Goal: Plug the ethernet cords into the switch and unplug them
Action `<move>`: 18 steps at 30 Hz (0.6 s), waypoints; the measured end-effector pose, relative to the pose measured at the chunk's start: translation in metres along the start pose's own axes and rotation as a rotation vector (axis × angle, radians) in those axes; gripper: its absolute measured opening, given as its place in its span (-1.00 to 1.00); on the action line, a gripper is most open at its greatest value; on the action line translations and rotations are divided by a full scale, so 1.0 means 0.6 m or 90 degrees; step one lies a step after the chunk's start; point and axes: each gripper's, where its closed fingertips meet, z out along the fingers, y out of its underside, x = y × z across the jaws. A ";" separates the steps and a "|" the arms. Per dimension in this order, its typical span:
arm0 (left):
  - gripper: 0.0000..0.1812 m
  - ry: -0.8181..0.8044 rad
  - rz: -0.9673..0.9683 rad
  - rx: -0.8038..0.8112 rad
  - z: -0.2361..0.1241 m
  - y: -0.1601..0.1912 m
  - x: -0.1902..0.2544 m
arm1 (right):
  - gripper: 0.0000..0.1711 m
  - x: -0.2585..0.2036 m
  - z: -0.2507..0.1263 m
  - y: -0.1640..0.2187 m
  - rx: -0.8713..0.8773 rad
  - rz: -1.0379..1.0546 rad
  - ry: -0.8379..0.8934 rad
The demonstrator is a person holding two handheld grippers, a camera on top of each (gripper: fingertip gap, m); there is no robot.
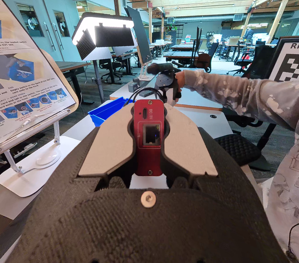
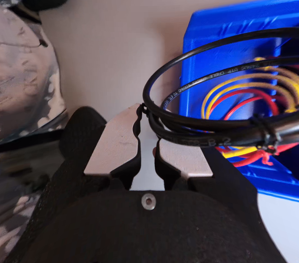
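A: We had the red switch [image 1: 148,137] clamped between the fingers of the left gripper [image 1: 149,140], centre of the left wrist view, one empty port facing the camera. The black ethernet cord [image 2: 191,124] lay coiled across the right gripper [image 2: 148,127] at centre right of the right wrist view, partly over the blue bin [image 2: 226,54].

B: And the right gripper's fingers?

A: Nearly together, with a narrow gap. We could not tell whether they pinched the cord or its tie; the coil hid one tip.

B: What did we think could go wrong?

A: In our judgement the bundled coil could snag on the bin wall, or drag the yellow and red cords [image 2: 239,93] below it. A loose hold might also drop it. And the switch was gripped only at its sides, so a push on the plug might have tilted it.

B: Any writing?

A: Printed markings on the switch face and along the cord's jacket, and an instruction board [image 1: 29,80] at the left of the left view. We left the words unread.
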 end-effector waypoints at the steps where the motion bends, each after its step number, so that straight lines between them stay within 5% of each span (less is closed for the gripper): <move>1: -0.67 0.001 0.002 -0.005 0.003 0.003 0.001 | -0.84 -0.003 0.003 0.011 -0.030 0.009 -0.037; 4: -0.67 0.019 -0.011 -0.011 0.009 0.008 0.009 | -0.84 0.005 0.008 0.036 -0.114 0.084 -0.117; 8: -0.66 0.014 -0.030 -0.008 0.011 0.011 0.002 | -0.80 0.071 -0.008 0.063 -0.193 0.183 -0.066; 14: -0.66 0.006 -0.044 -0.009 0.015 0.022 -0.015 | -0.66 0.194 -0.092 0.049 -0.173 0.199 0.214; 18: -0.67 0.007 -0.043 -0.016 0.020 0.028 -0.014 | -0.61 0.204 -0.099 0.003 -0.121 0.125 0.323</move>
